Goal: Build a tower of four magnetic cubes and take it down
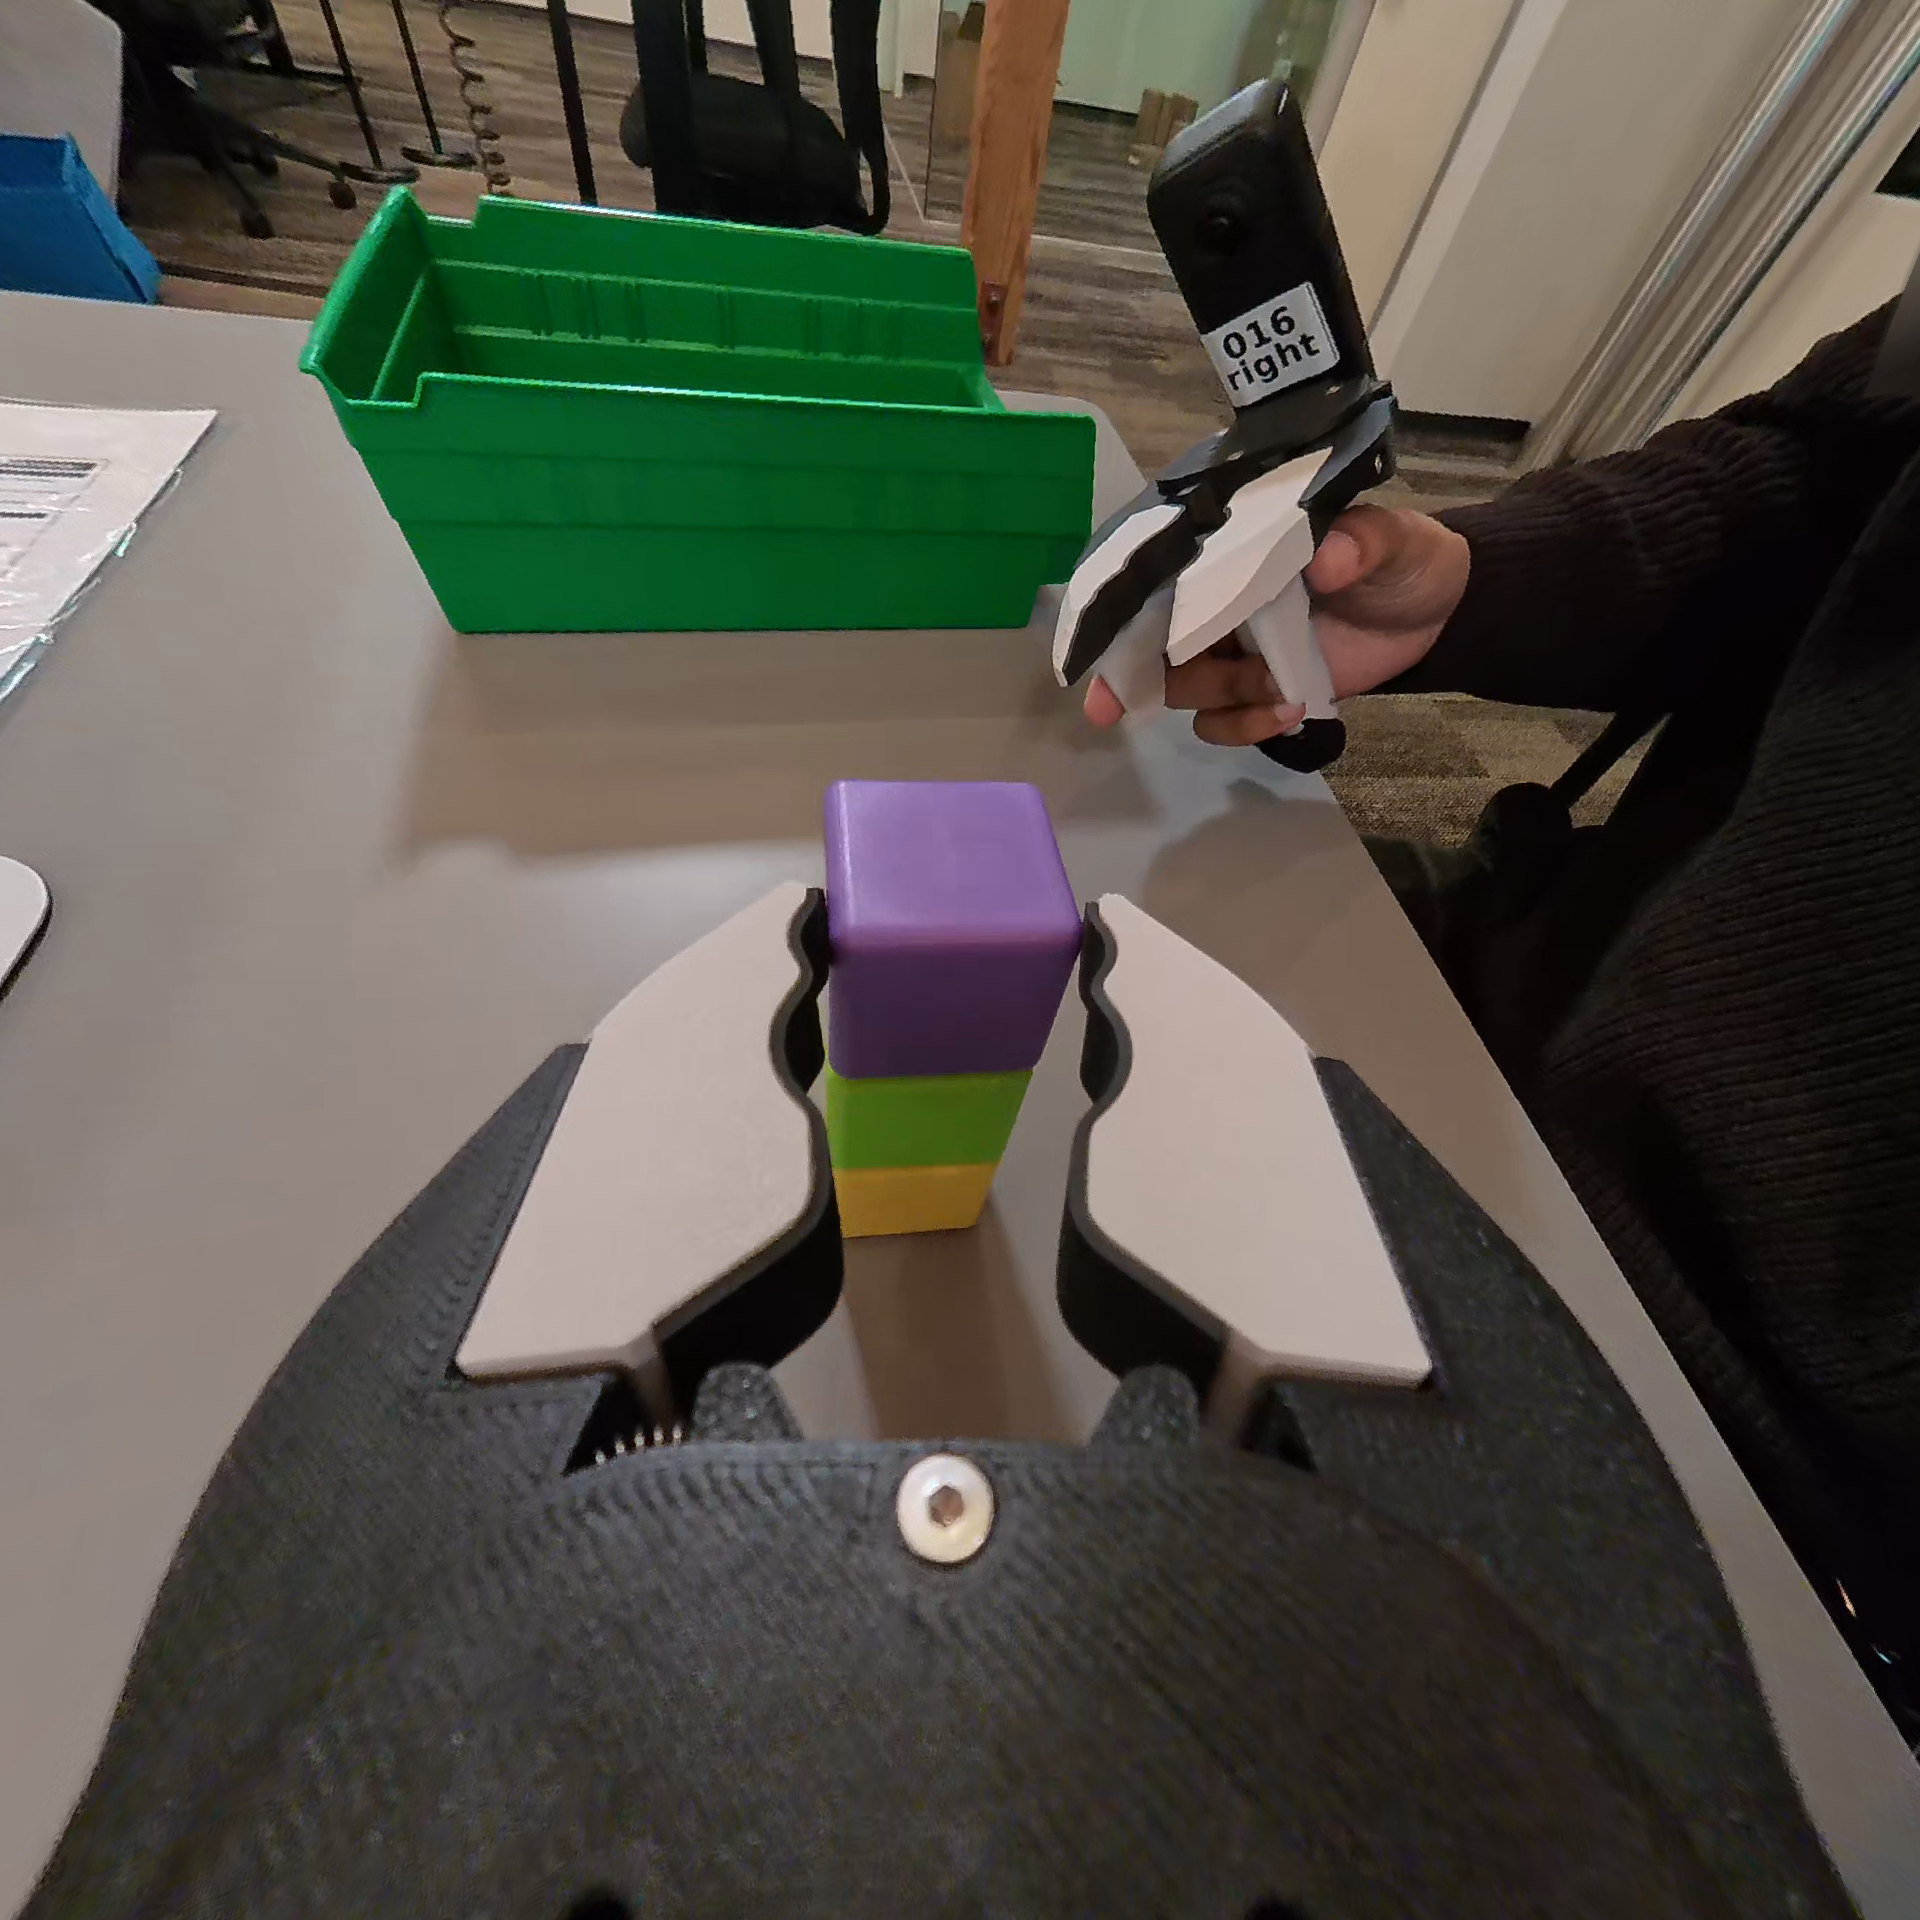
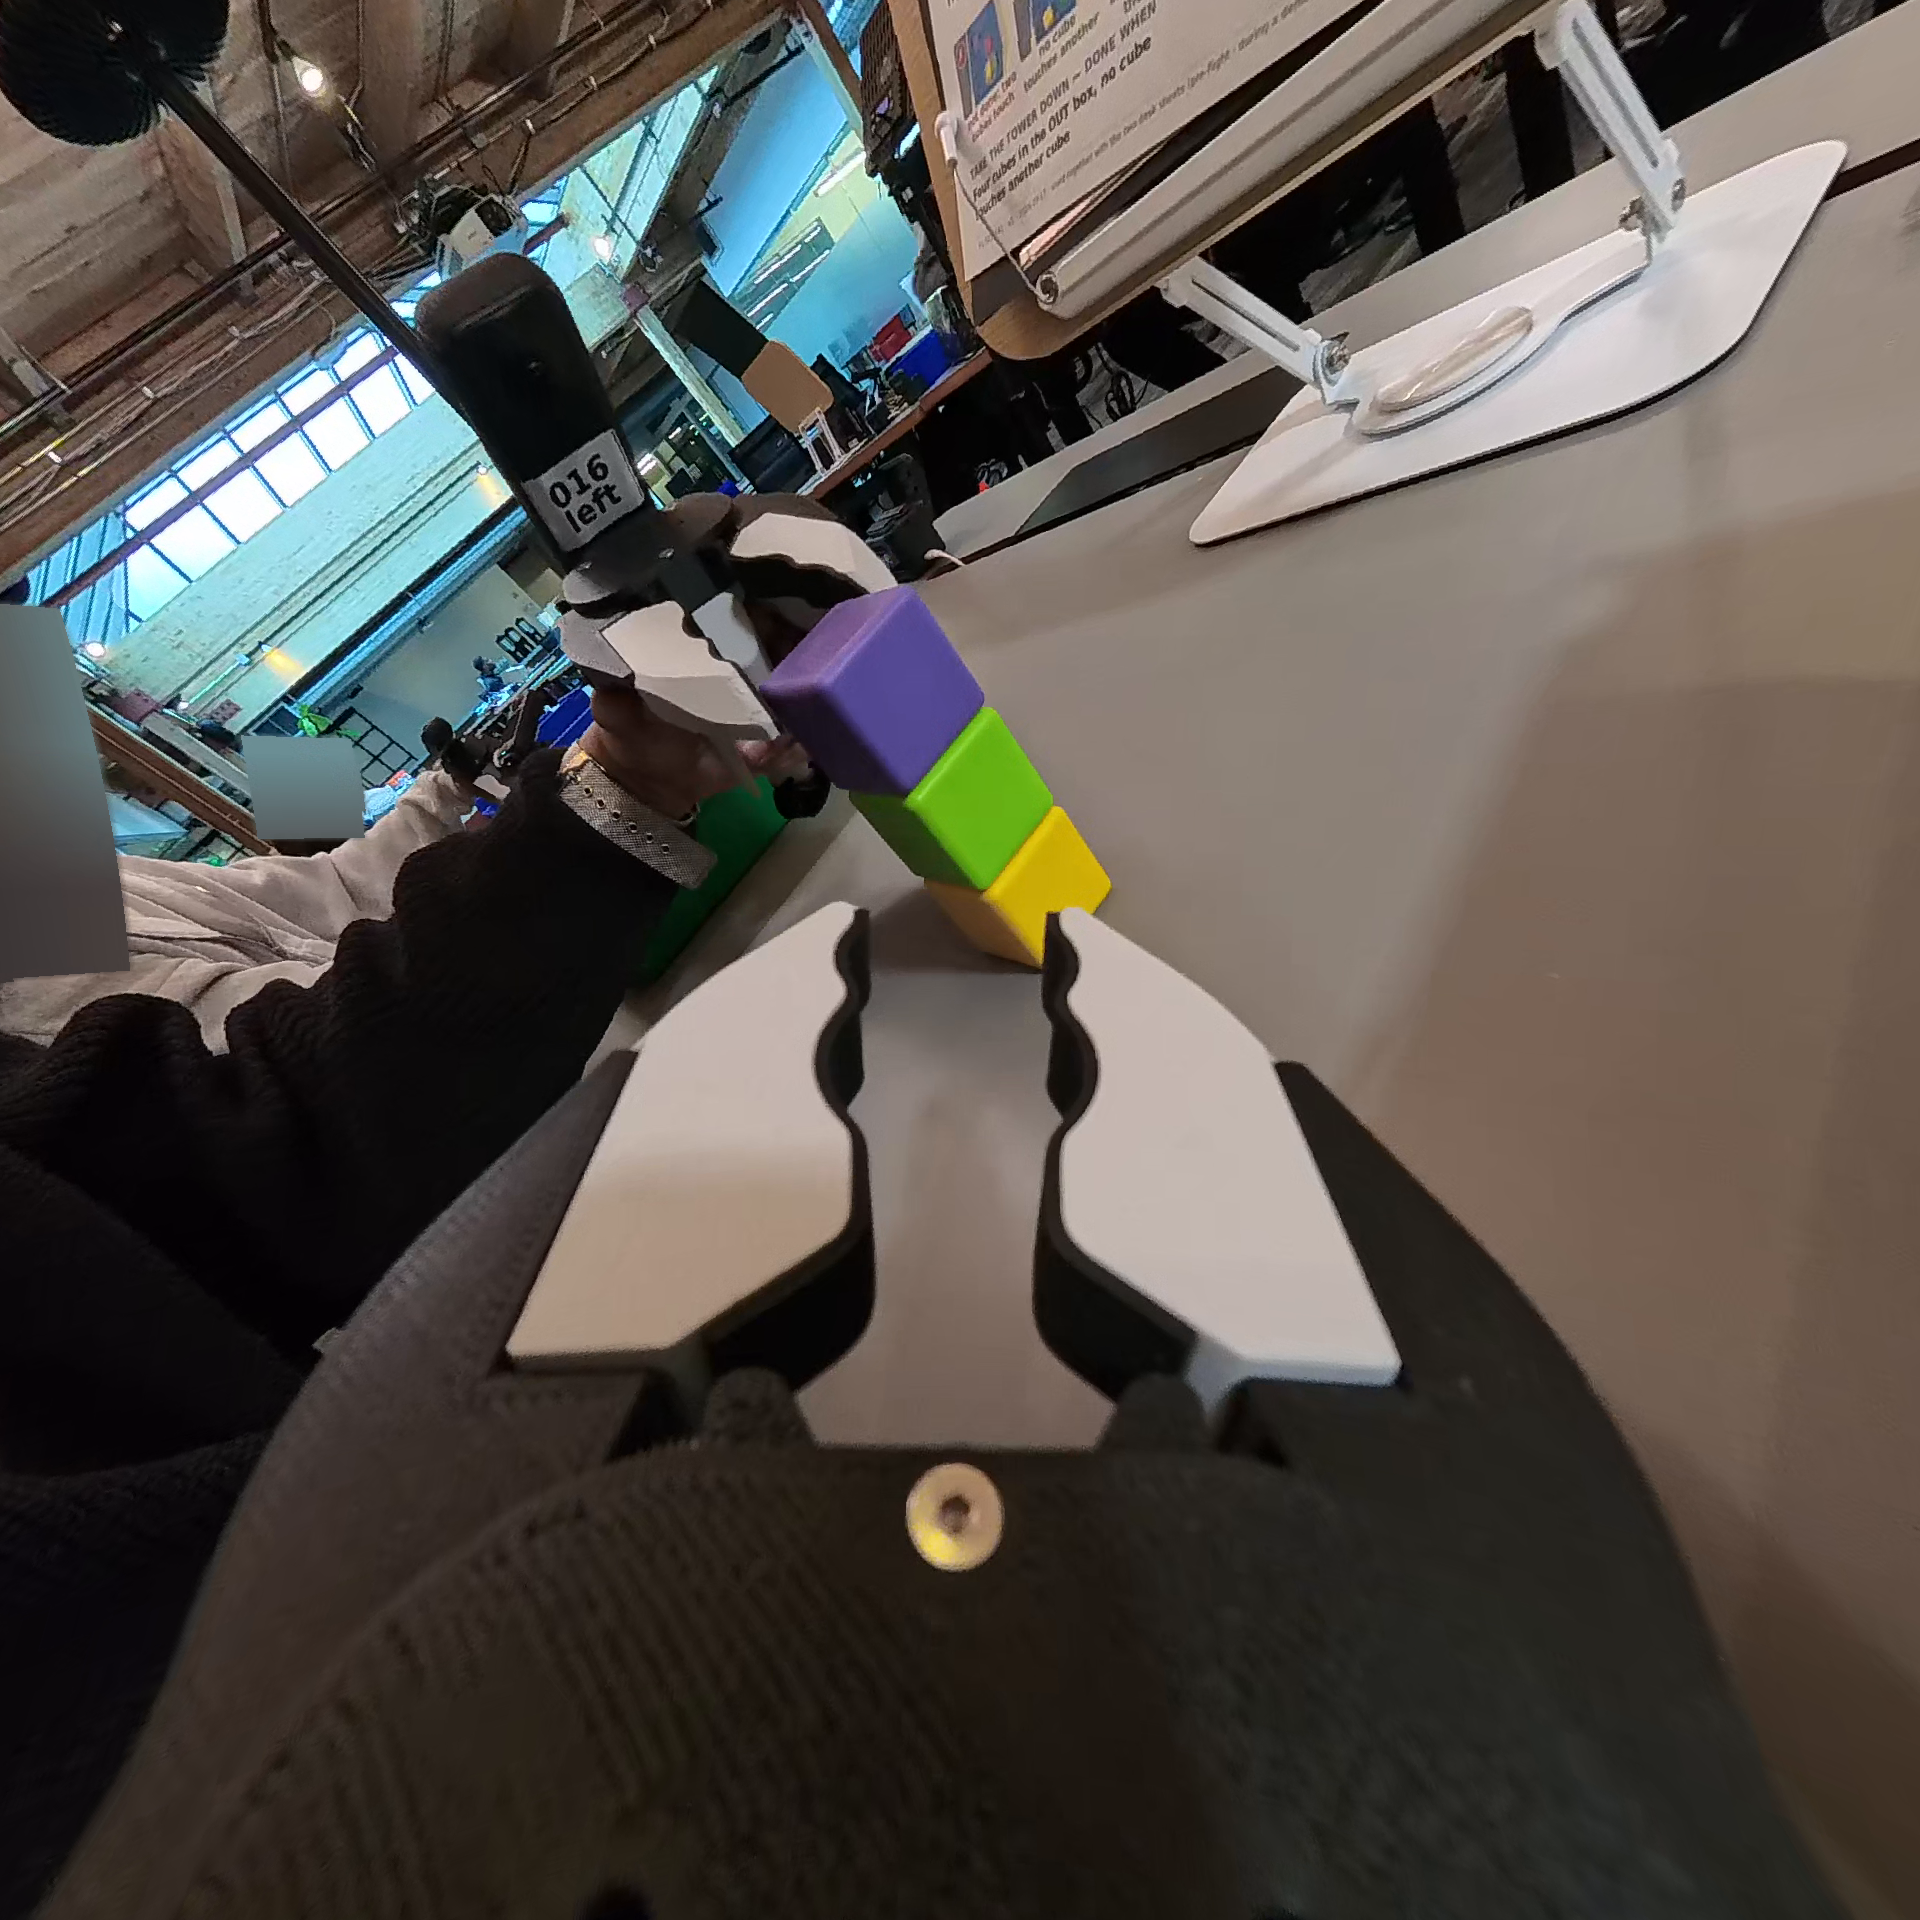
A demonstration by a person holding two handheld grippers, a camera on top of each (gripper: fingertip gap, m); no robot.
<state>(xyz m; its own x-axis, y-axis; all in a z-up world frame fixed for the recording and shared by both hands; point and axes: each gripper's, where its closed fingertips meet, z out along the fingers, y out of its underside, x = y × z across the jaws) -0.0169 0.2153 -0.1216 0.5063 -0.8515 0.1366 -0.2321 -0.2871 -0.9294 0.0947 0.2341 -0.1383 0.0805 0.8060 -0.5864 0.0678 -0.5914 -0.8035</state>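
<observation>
On the grey table [image 1: 312,790] stands a little tower of three blocks, near its right edge. The purple block [image 1: 948,925] is on top, the green block [image 1: 925,1122] is in the middle and the yellow block [image 1: 914,1200] sits at the bottom, touching the table. The left gripper [image 1: 954,920] has one finger on each side of the purple block. Its fingertips [image 1: 805,925] look like they touch the top block's sides or are just beside them, but I cannot tell if it is squeezing the block. The purple block rests flat on the green one. The right gripper [image 2: 951,920] is low and near the bottom of the tower, with its fingers apart and nothing between them. Its right fingertip is just beside the yellow block [image 2: 1049,868] in the right wrist view, but I cannot tell if it touches. From the left wrist view, the right gripper [image 1: 1132,655] shows in a hand [image 1: 1351,613] with a dark sleeve [image 1: 1662,540], up in the air to the far right of the tower. Farther back on the table is a big green bin [image 1: 727,488], open on top, well apart from the blocks. A white sheet of paper [image 1: 73,499] lies at the far left edge. In the right wrist view, a white stand [image 2: 1538,343] holding a board sits on the table far behind the tower. The left gripper [image 2: 800,665] shows there too, up against the purple block [image 2: 883,691], above the green block [image 2: 977,800].
</observation>
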